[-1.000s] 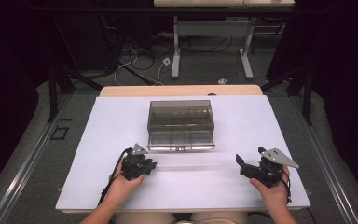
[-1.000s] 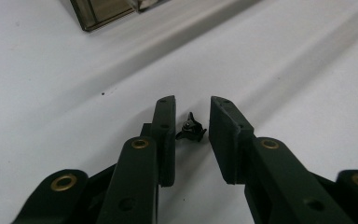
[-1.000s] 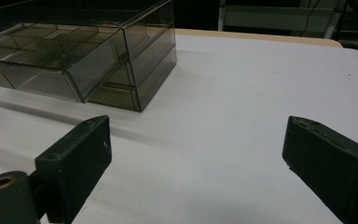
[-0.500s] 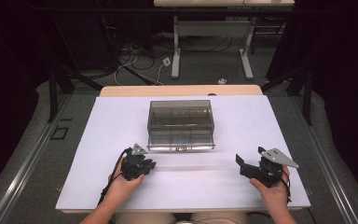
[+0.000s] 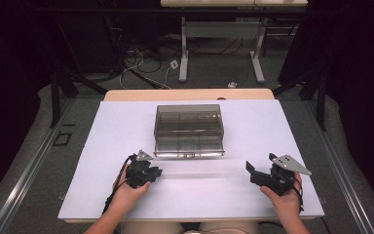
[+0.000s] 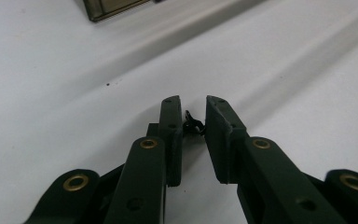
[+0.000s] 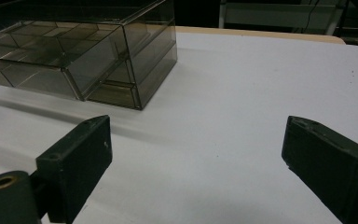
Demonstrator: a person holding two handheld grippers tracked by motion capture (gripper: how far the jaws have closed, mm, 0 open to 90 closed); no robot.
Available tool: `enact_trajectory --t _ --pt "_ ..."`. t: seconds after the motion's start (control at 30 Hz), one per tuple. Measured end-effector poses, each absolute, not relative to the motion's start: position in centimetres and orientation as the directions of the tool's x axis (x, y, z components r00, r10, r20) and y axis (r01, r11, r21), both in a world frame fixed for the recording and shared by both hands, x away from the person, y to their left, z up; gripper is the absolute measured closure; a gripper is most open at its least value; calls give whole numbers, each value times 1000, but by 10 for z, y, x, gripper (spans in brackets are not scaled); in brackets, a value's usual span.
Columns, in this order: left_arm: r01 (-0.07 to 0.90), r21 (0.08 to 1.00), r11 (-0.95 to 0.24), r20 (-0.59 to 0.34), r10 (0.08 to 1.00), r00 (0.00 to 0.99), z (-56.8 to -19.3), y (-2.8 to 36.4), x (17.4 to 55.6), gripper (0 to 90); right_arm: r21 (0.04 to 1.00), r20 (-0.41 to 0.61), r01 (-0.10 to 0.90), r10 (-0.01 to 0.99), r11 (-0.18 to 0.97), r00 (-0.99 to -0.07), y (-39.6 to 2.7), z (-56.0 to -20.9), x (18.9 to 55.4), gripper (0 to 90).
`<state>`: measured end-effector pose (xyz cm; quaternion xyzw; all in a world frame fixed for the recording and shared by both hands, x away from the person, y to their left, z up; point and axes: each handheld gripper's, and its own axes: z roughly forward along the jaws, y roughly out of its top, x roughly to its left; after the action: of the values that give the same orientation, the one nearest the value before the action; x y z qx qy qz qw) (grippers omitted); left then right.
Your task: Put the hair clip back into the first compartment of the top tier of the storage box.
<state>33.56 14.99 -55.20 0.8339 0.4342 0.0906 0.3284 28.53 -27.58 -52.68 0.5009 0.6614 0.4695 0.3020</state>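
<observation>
From the high view, a smoky clear plastic drawer box (image 5: pixel 189 129) sits on the white table (image 5: pixel 102 146), midway between the left and right edges and somewhat nearer the far edge than the near one, with its lower drawer pulled out a little toward the person. The left gripper (image 5: pixel 154 172) rests on the table toward the near edge, just off the box's near left corner, with the left hand (image 5: pixel 126 192) wrapped around its body; its jaws look drawn together. The right gripper (image 5: pixel 251 173) lies toward the near right corner of the table, well apart from the box, held by the right hand (image 5: pixel 283 200), its jaws spread. In the left gripper view, the two black jaws stand nearly together with only a narrow slit left between them, and a small dark bent thing (image 6: pixel 193 125) sits in that slit; whether it is a loose item or part of the gripper cannot be told. A corner of the box (image 6: pixel 114 8) shows at the top, near but apart from the jaws. In the right gripper view, the jaws stand wide apart over bare table, and the box (image 7: pixel 88 51) lies ahead and to the left, well clear of them.
</observation>
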Motion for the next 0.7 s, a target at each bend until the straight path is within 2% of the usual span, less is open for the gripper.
enact_trajectory --t 0.27,0.7 --pt "684 643 -345 -155 816 557 -548 155 334 770 921 63 383 946 67 -317 -277 -527 286 82" --pt "687 664 -297 -176 831 529 -541 163 334 771 925 65 376 946 62 -317 -277 -527 286 83"
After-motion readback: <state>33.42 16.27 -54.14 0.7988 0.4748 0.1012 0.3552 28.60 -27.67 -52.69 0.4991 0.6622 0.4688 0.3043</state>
